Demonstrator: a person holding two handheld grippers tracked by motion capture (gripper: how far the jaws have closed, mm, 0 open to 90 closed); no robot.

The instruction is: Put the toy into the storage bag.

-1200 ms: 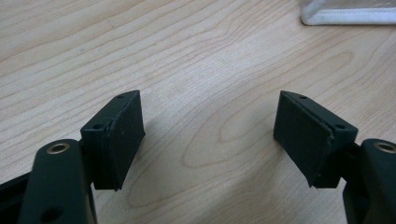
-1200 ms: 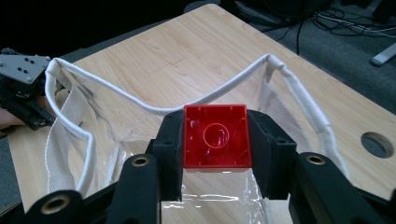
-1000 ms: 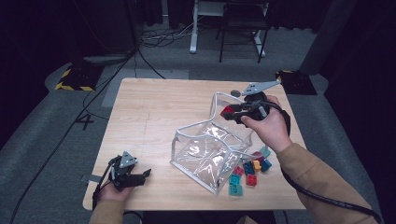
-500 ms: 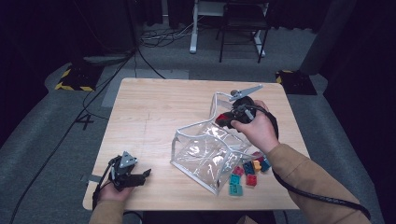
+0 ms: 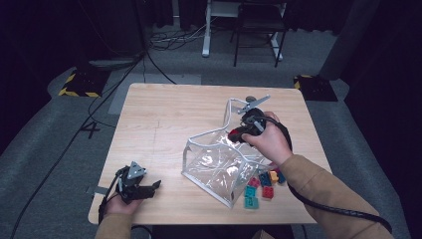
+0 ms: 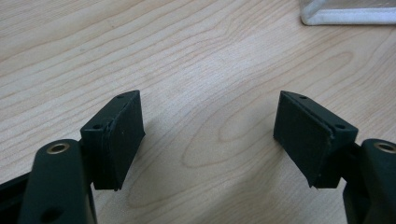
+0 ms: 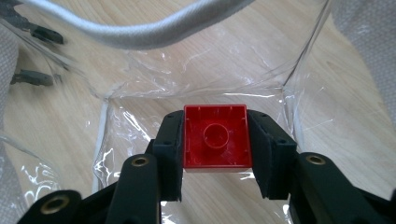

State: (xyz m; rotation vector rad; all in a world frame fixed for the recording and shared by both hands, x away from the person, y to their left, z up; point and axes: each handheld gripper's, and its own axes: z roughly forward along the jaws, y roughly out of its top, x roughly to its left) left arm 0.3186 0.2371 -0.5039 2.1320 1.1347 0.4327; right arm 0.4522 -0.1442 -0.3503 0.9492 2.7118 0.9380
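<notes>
A pale wood-grain worktop (image 5: 174,114) is set on grey carpet in a dark room, with cables and a chair (image 5: 259,25) behind. The red brick (image 7: 215,136) is clamped in the right claw (image 7: 215,140), inside the clear bag (image 5: 219,164); loose bricks (image 5: 261,183) lie just beside it. The left claw (image 6: 208,135) is held open over bare wood.

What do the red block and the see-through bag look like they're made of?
Red block: likely hard moulded plastic, glossy, with crisp walls and a round tube on its hollow underside. Bag: seemingly thin clear vinyl; it creases, glints and shows the table through, edged with white woven trim.
</notes>
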